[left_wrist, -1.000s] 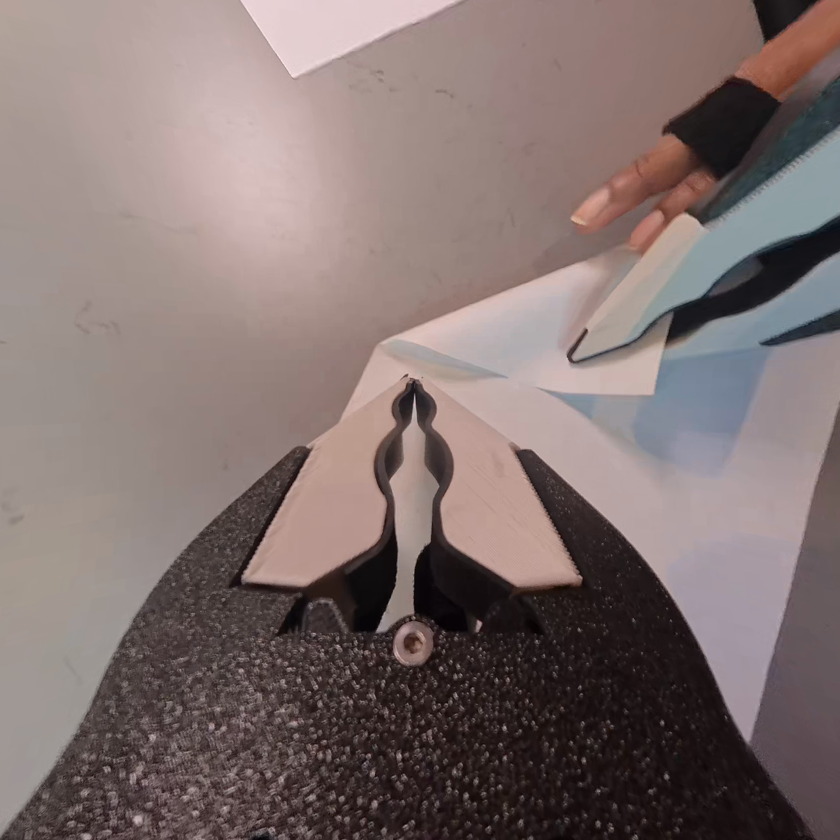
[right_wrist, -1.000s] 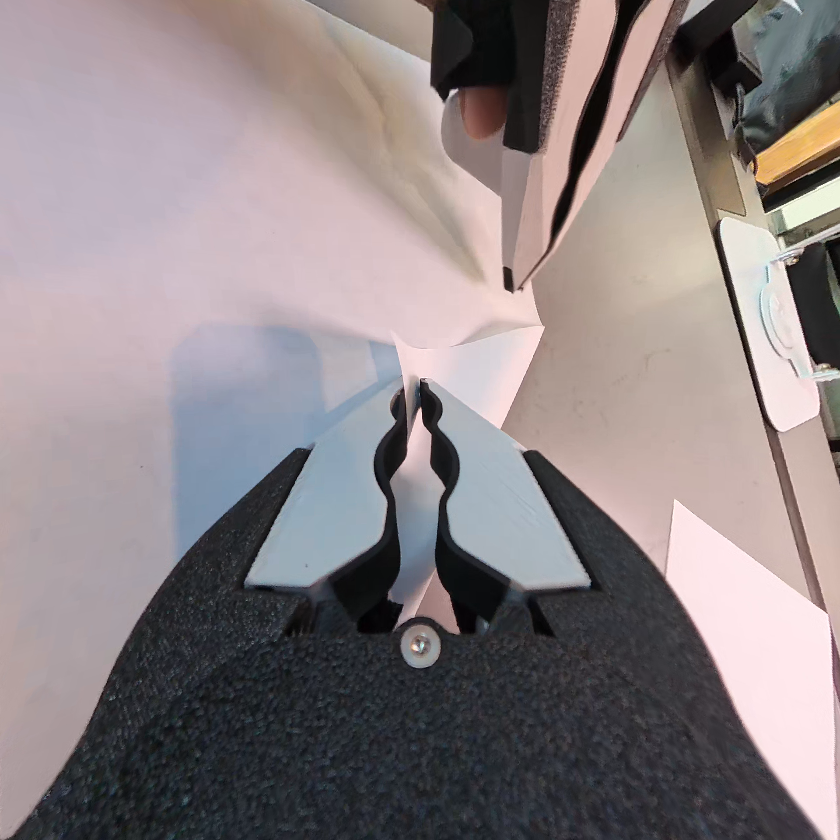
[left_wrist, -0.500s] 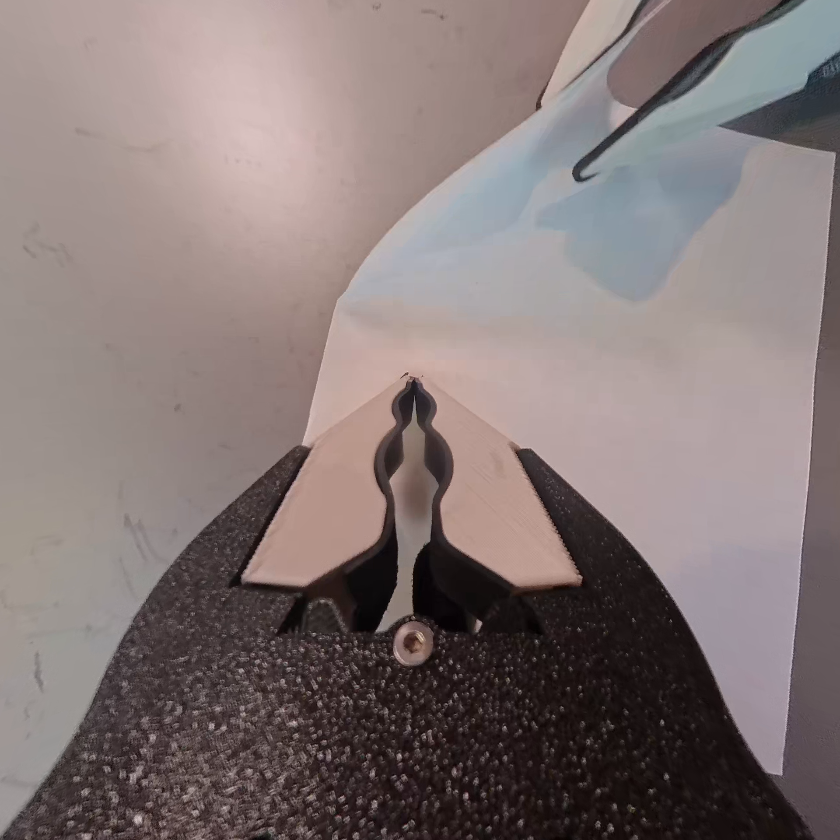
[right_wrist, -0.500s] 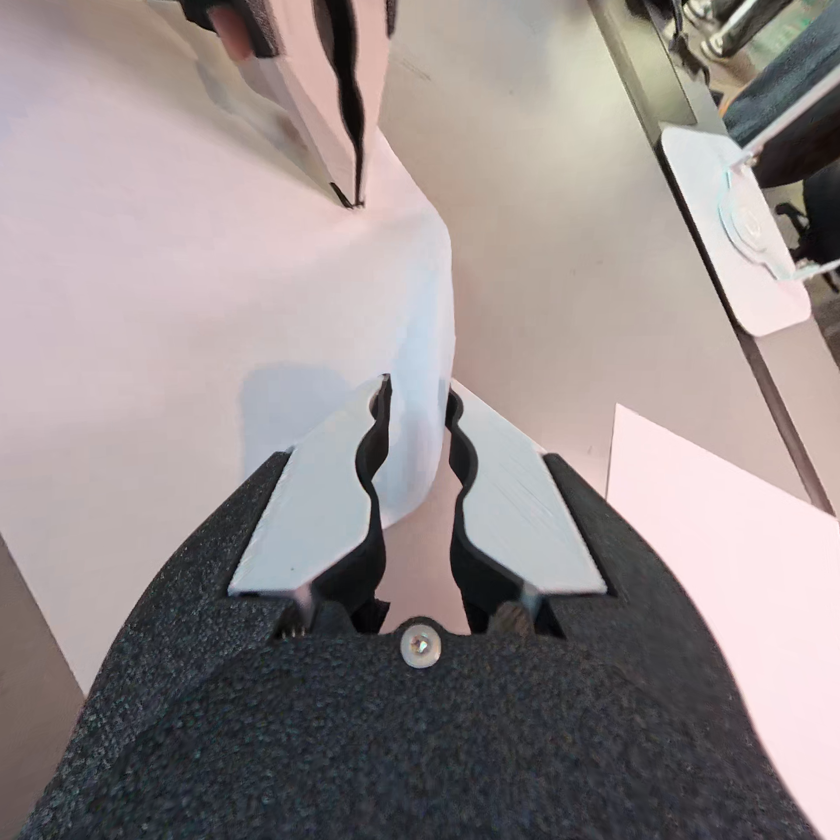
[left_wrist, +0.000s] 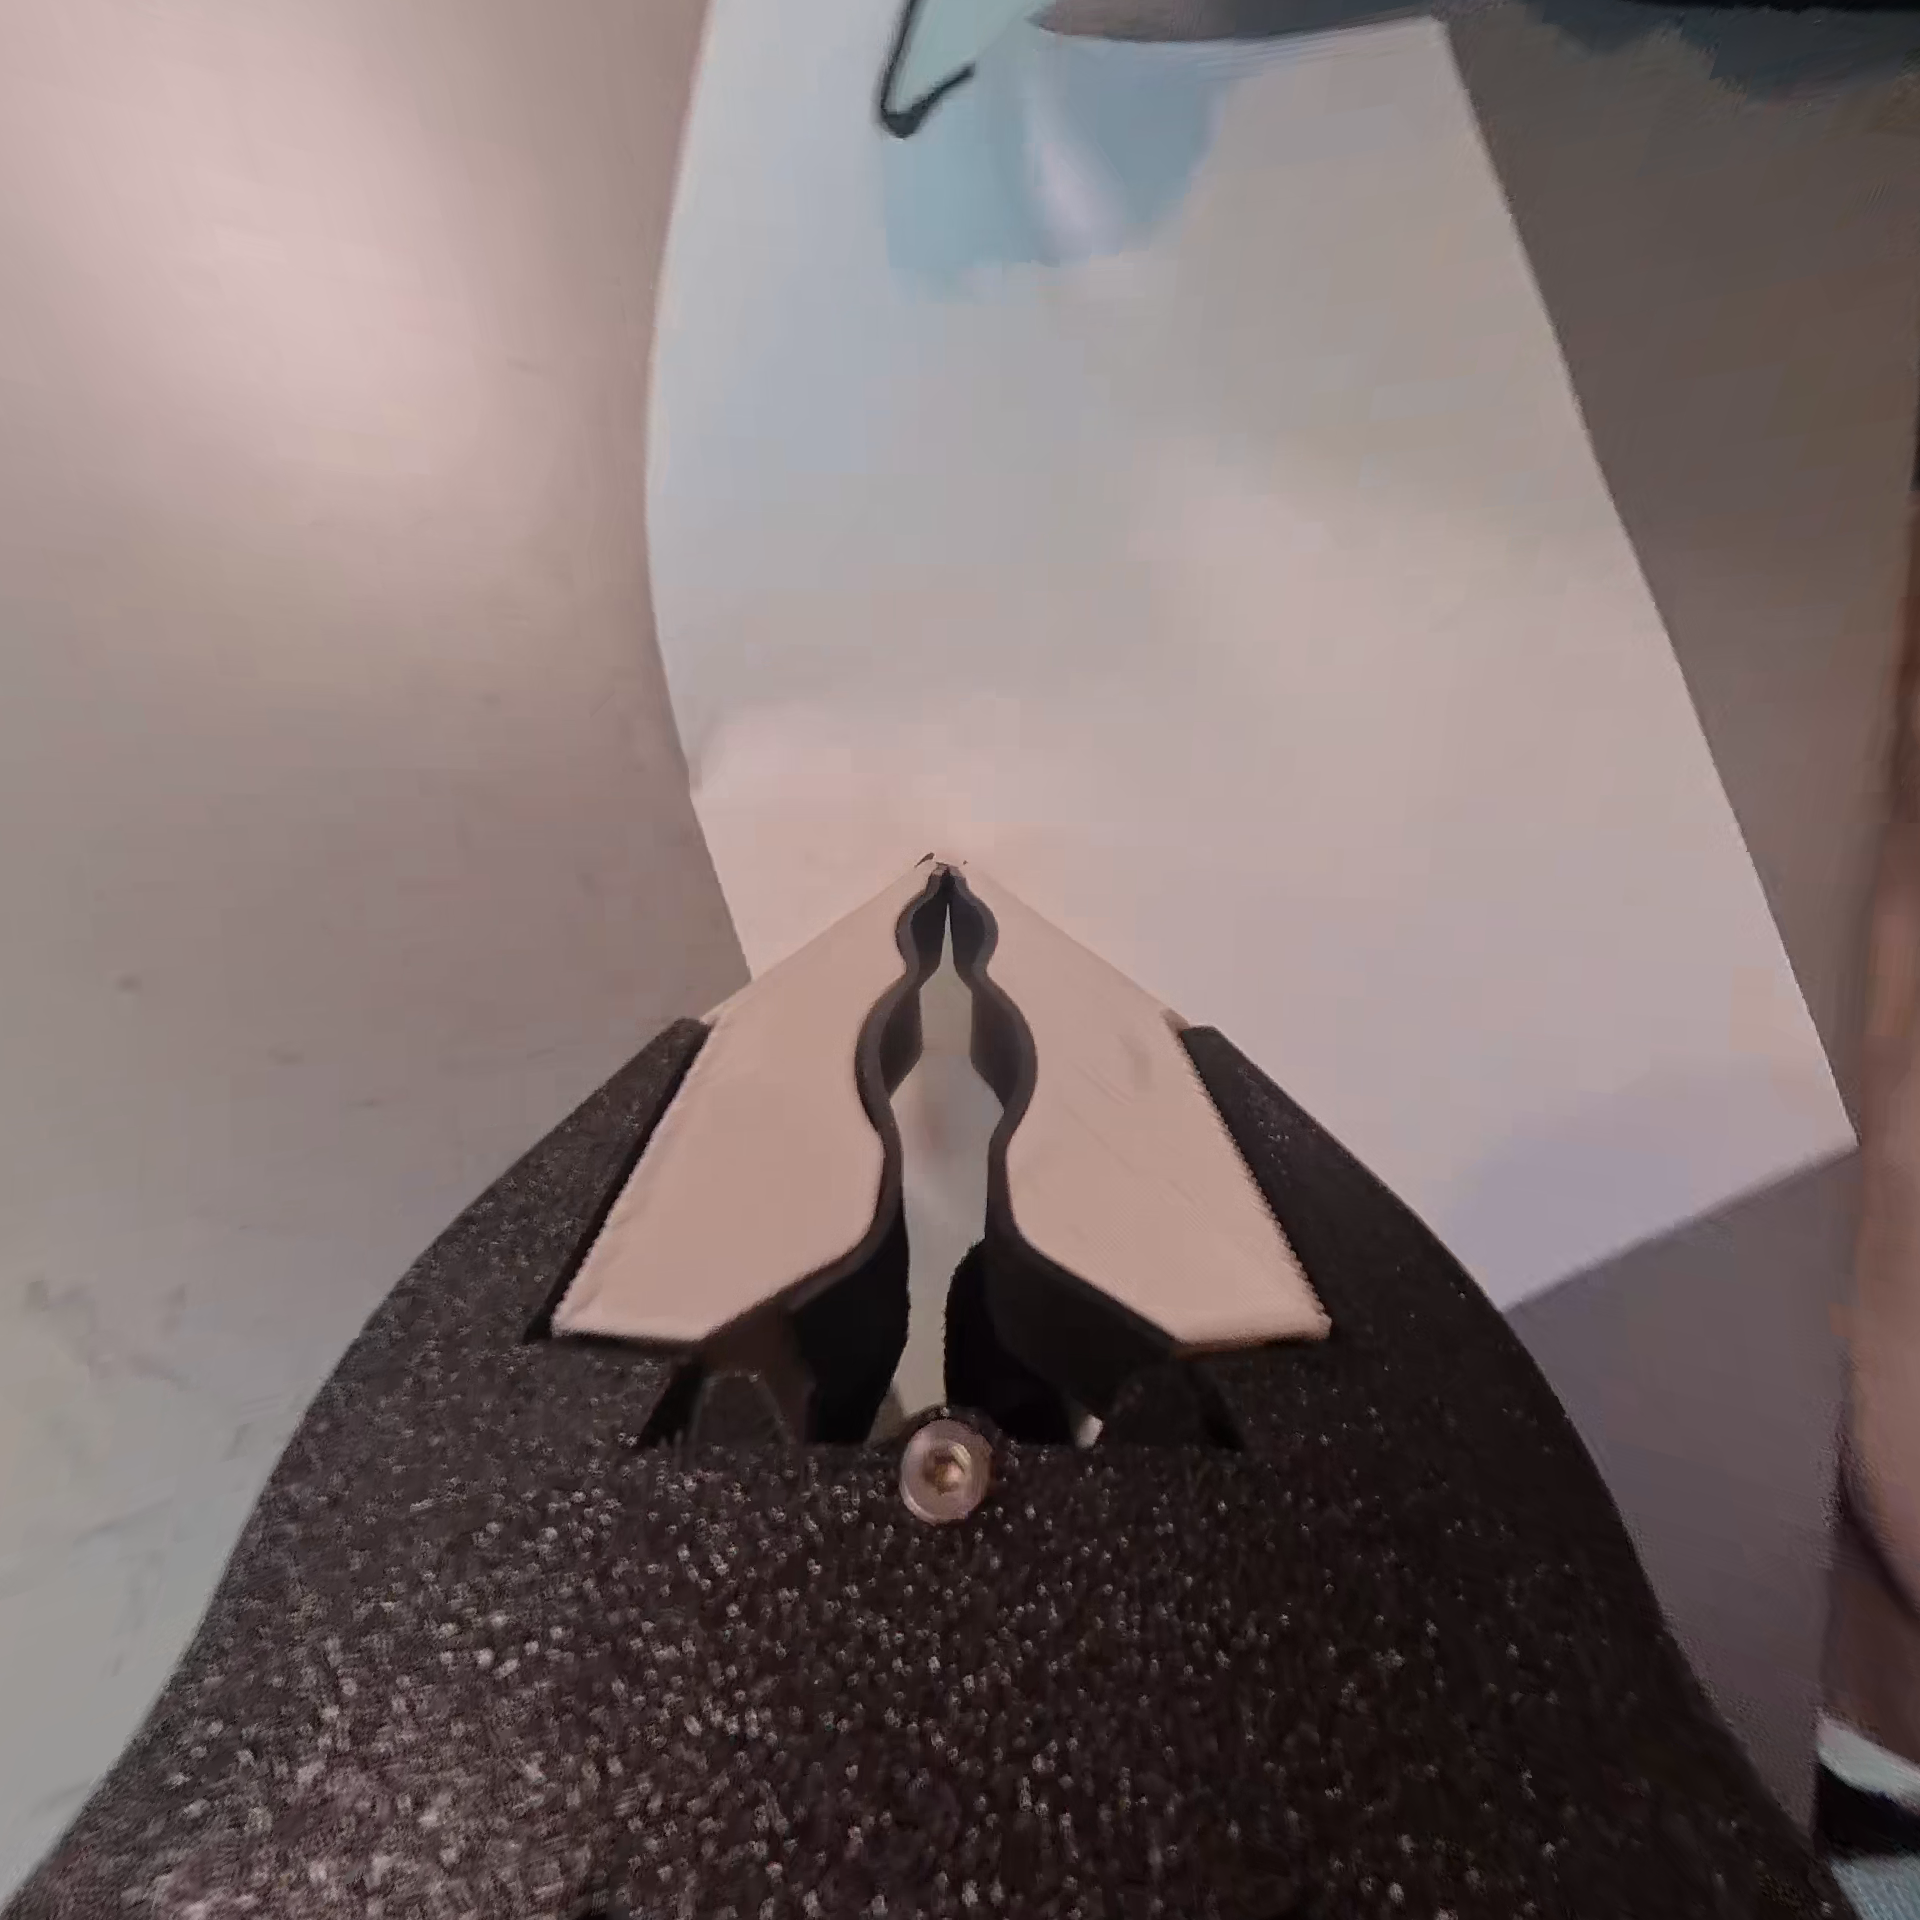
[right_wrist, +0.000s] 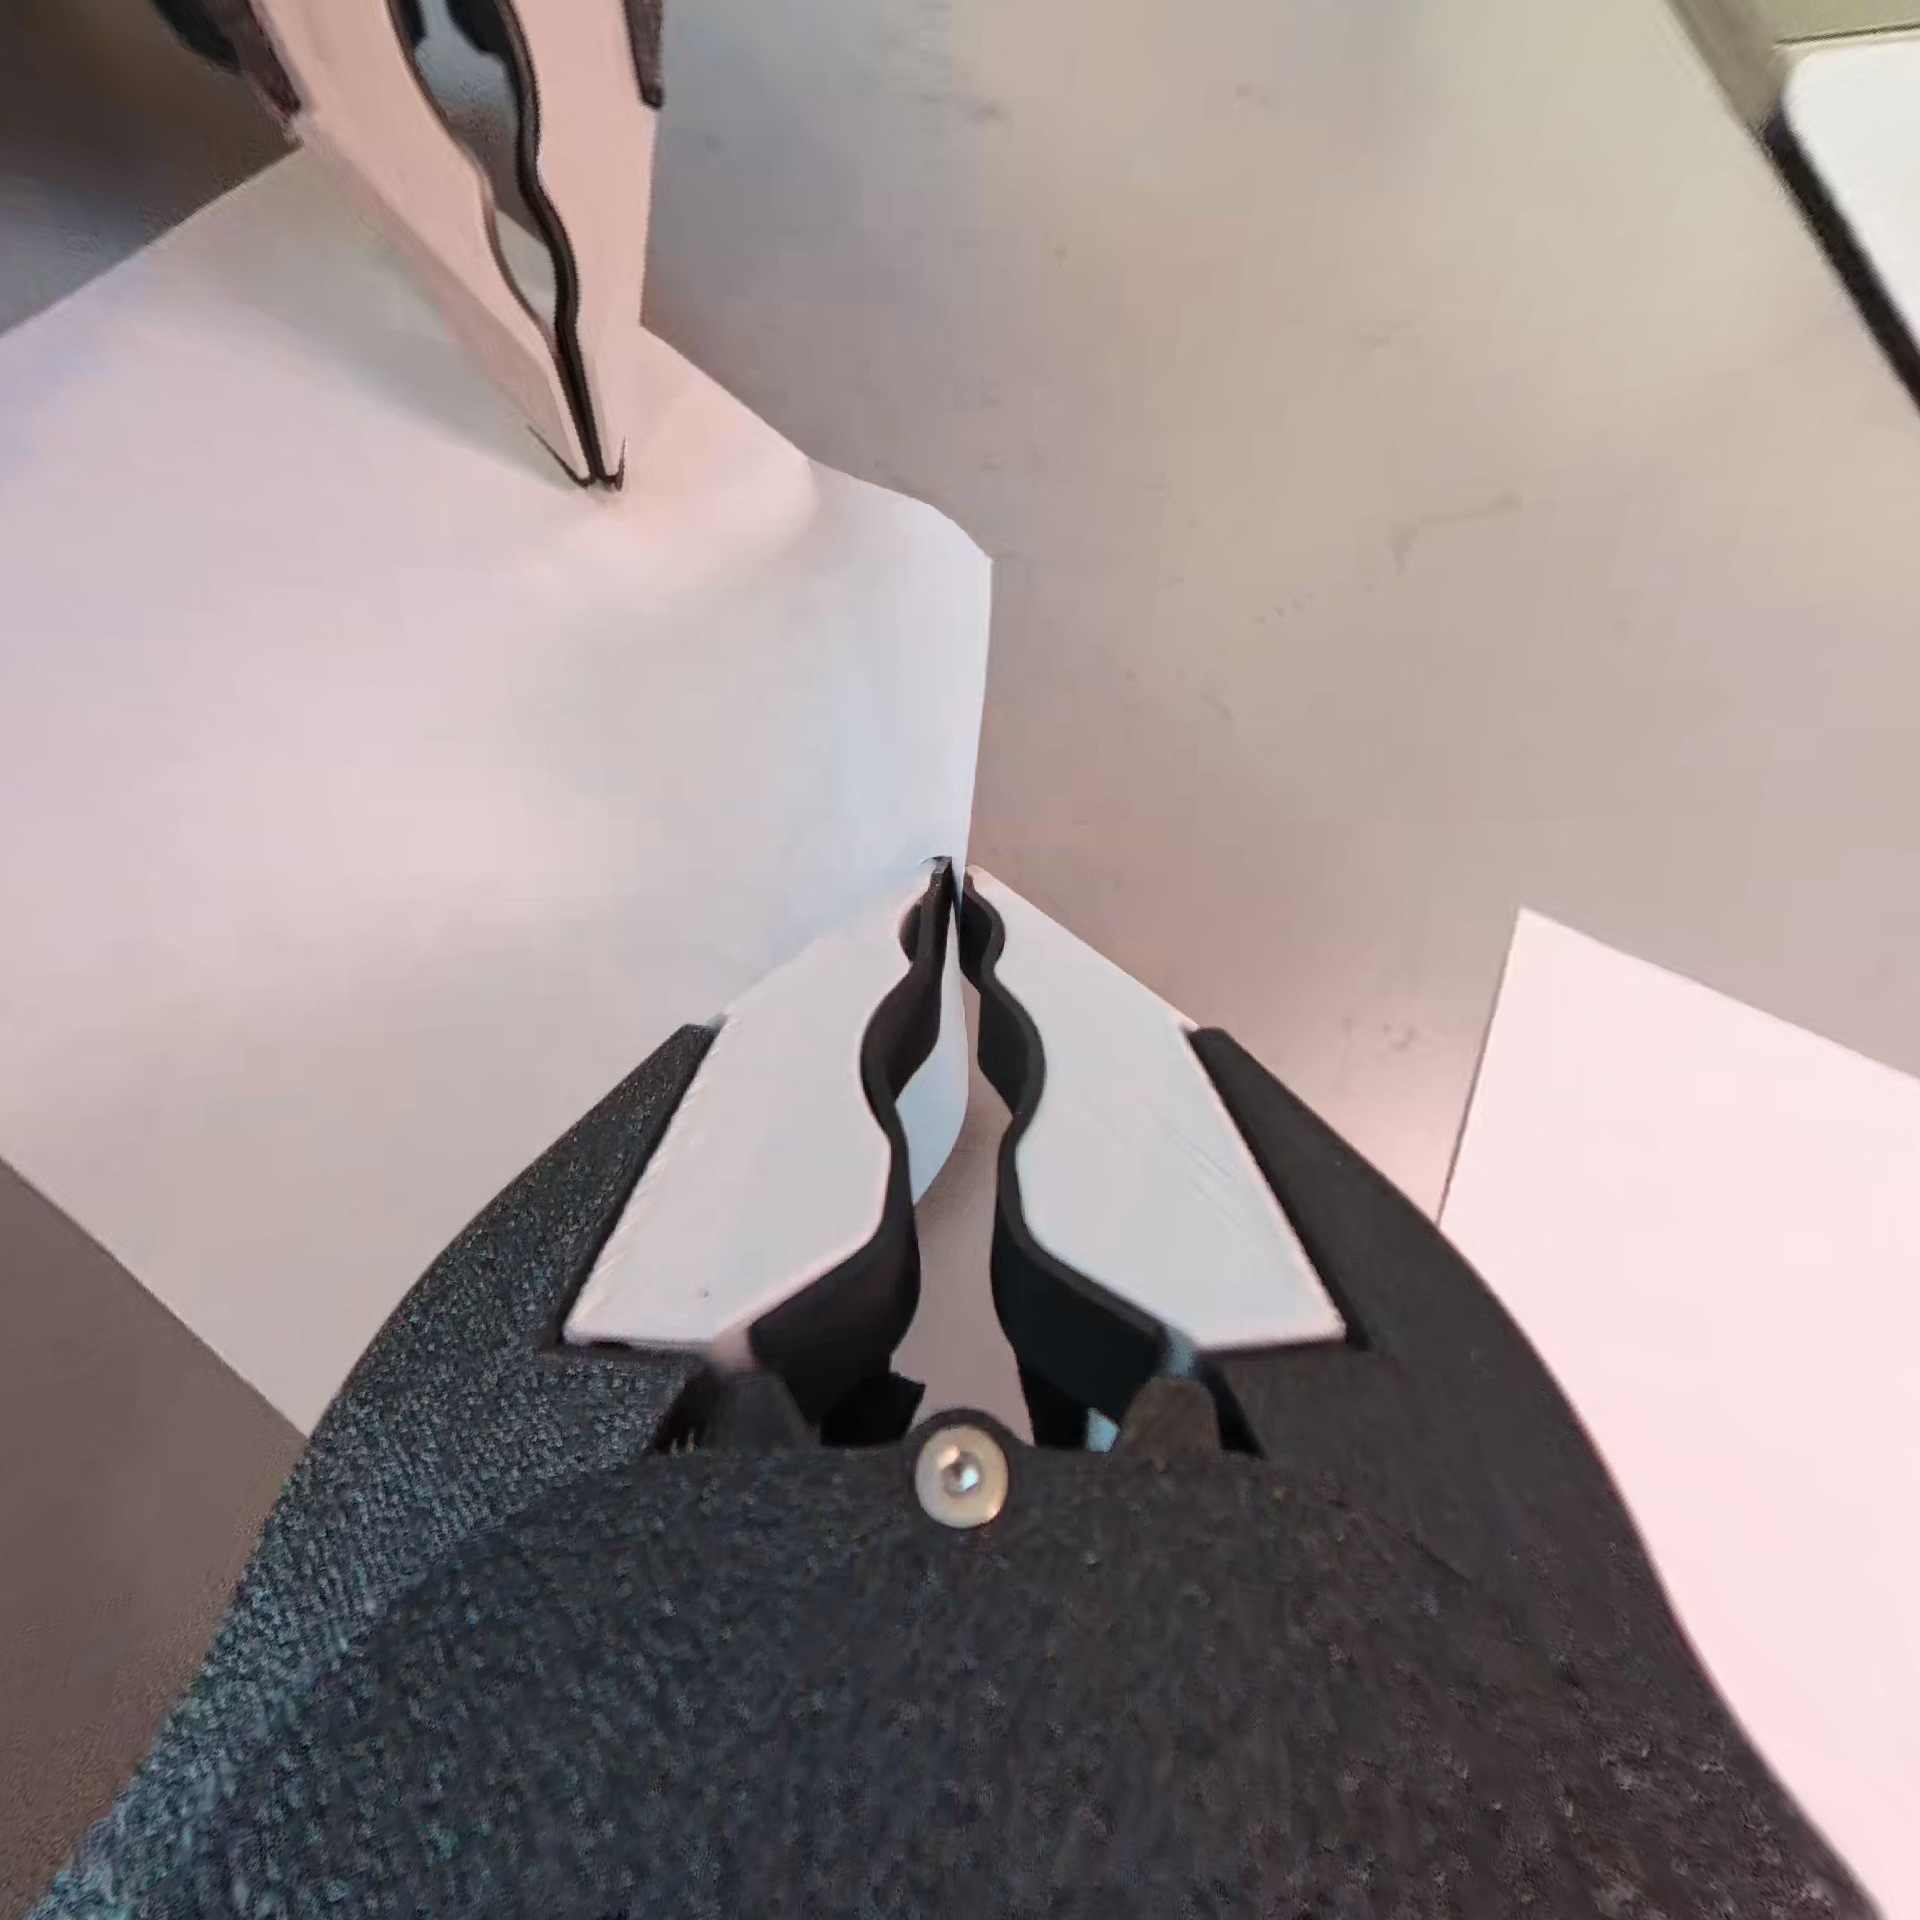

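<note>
LEFT: left gripper (left_wrist: 943,865) clamped on edge of white paper sheet (left_wrist: 1091,582) | RIGHT: right gripper (right_wrist: 948,868) pinching same sheet's curled edge | SHEET: lifted above grey table (right_wrist: 1299,468) | NEARBY: second sheet (right_wrist: 1683,1195) flat, right

White paper sheet (right_wrist: 436,727), plain and unprinted, lifted off the grey worktop (right_wrist: 1299,520) and bowed into a soft curve along one edge. Pinched at that curled edge by the closed right tongs (right_wrist: 948,871) and, farther along the same sheet, by the closed left tongs (left_wrist: 943,868), with the span between them sagging slightly. Near the sheet, flat on the worktop, a second white sheet (right_wrist: 1683,1195).
</note>
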### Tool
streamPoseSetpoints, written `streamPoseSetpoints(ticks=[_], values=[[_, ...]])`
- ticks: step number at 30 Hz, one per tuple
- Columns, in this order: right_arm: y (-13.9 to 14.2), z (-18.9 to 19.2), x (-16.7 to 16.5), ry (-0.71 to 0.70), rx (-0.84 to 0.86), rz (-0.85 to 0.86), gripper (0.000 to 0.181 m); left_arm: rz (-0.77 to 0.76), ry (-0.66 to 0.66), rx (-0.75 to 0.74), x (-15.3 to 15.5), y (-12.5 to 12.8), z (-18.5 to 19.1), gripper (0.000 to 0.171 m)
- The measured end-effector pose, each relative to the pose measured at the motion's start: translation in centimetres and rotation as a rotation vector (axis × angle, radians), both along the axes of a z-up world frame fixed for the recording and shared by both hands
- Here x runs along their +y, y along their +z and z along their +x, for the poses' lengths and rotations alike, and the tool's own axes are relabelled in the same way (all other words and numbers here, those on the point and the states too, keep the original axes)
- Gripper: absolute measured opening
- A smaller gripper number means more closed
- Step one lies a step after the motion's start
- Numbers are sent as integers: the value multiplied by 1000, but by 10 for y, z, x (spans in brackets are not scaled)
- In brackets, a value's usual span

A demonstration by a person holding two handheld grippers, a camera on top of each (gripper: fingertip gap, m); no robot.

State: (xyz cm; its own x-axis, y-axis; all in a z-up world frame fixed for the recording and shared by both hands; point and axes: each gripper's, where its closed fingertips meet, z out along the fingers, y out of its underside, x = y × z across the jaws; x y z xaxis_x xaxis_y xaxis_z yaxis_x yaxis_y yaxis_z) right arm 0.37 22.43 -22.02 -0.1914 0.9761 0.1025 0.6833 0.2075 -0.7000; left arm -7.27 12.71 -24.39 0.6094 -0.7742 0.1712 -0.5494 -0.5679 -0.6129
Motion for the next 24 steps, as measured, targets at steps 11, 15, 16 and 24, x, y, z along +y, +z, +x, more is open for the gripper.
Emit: streamPoseSetpoints(ticks=[11,15,16,24], values=[[-6,-127,9,412,-186,82,5,161,102,42,33,-1,-9,0],[14,-146,41,151,-18,34,21,201,226,13,39,-1,-14,0],[17,-137,51,93,0,17,26,209,241,27,40,-1,-15,0],[-13,-25,86,-274,-85,-101,80,150,259,16,33,-1,-5,0]])
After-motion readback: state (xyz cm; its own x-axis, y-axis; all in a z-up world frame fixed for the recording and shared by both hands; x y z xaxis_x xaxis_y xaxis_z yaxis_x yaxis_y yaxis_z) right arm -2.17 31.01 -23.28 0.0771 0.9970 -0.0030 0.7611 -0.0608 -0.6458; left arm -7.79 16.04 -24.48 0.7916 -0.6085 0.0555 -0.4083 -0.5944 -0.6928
